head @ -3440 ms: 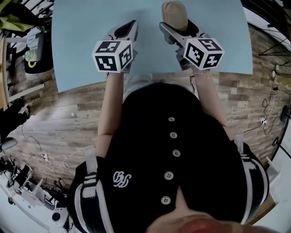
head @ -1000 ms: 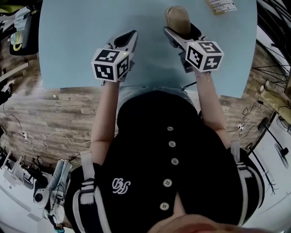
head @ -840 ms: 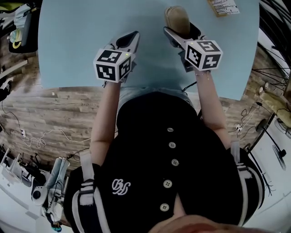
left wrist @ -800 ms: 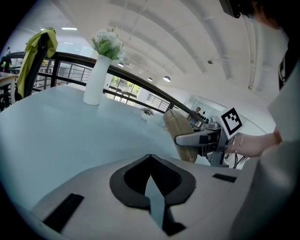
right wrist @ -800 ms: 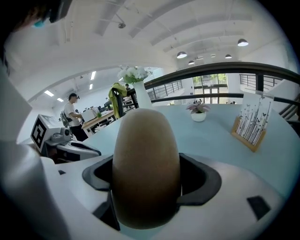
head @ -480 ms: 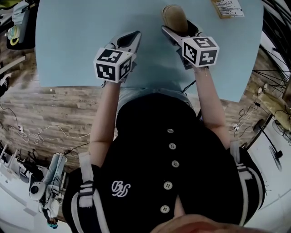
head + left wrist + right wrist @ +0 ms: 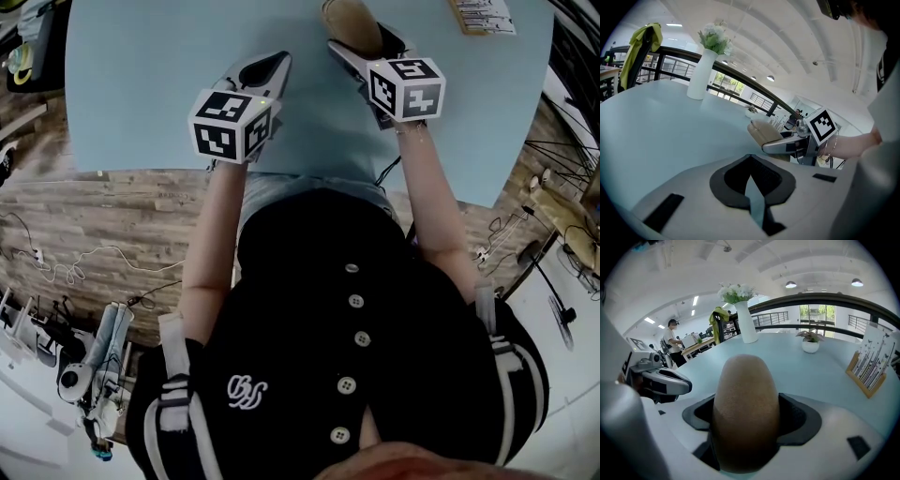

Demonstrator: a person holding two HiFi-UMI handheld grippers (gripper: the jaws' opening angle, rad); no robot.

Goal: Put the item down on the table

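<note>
A tan, rounded oblong item (image 7: 349, 17) stands between the jaws of my right gripper (image 7: 361, 39), which is shut on it above the light blue table (image 7: 159, 84). In the right gripper view the item (image 7: 745, 399) fills the space between the dark pads of the right gripper (image 7: 745, 427). I cannot tell whether its lower end touches the table. My left gripper (image 7: 265, 67) hovers to the left at a similar height, shut and holding nothing. In the left gripper view the left gripper (image 7: 752, 180) has its pads together, and the right gripper (image 7: 787, 146) shows with the item (image 7: 764, 132).
A white vase of flowers (image 7: 748, 322) stands far back on the table, with a small potted plant (image 7: 810, 344) and a wooden card holder (image 7: 869, 364) to the right. The table's near edge (image 7: 281, 176) runs under my wrists. A person (image 7: 672, 338) stands beyond the table.
The right gripper has moved slightly forward and left with the item still held. The left gripper has hardly moved. The head view has shifted, bringing the card holder into sight.
</note>
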